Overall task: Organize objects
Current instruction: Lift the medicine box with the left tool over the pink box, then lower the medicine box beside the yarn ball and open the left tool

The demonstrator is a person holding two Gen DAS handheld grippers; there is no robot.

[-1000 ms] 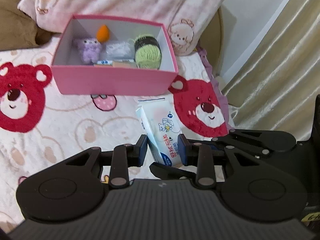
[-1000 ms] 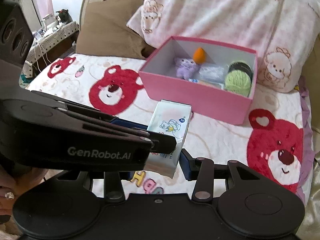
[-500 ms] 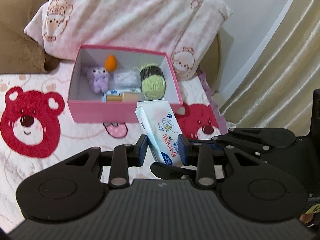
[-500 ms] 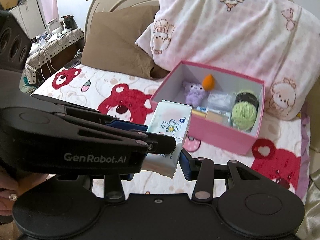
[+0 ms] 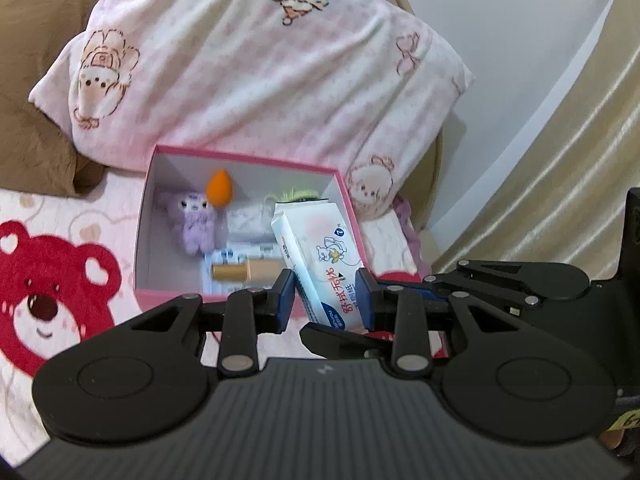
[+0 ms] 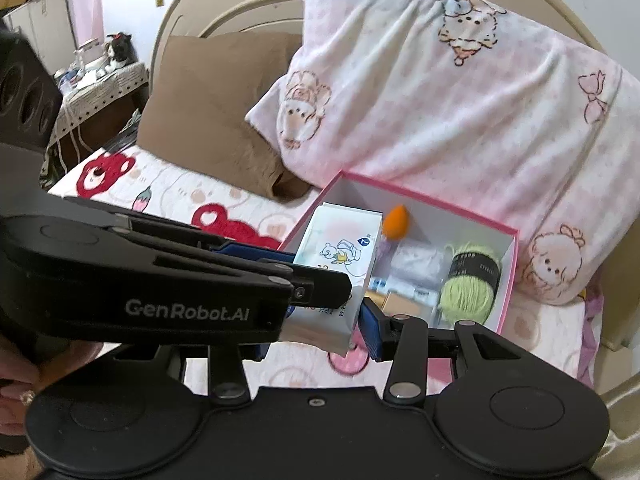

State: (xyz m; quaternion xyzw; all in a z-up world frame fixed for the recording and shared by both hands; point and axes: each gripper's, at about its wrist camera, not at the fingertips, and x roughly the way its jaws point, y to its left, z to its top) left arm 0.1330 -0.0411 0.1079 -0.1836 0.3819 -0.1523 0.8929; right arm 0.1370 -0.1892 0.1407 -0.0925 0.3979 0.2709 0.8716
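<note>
Left wrist view shows the tissue pack (image 5: 320, 264) pinched between the blue pads of the left gripper (image 5: 325, 299), tilted, its far end over the pink box (image 5: 348, 196). The right gripper (image 6: 320, 320) also clamps the pack (image 6: 340, 248) from the other side, so both claws hold the one thing (the left one crosses in front of the right camera). Inside the box lie a purple plush (image 5: 194, 220), an orange sponge (image 5: 219, 187), a clear packet (image 5: 250, 220), a gold tube (image 5: 240, 271) and green yarn (image 6: 470, 280); bare floor shows along the box's left wall. The box sits on a bear-print blanket (image 5: 48, 292), its back rim touching a pink pillow (image 5: 256, 68); a brown cushion (image 6: 216, 108) lies beside that.
</note>
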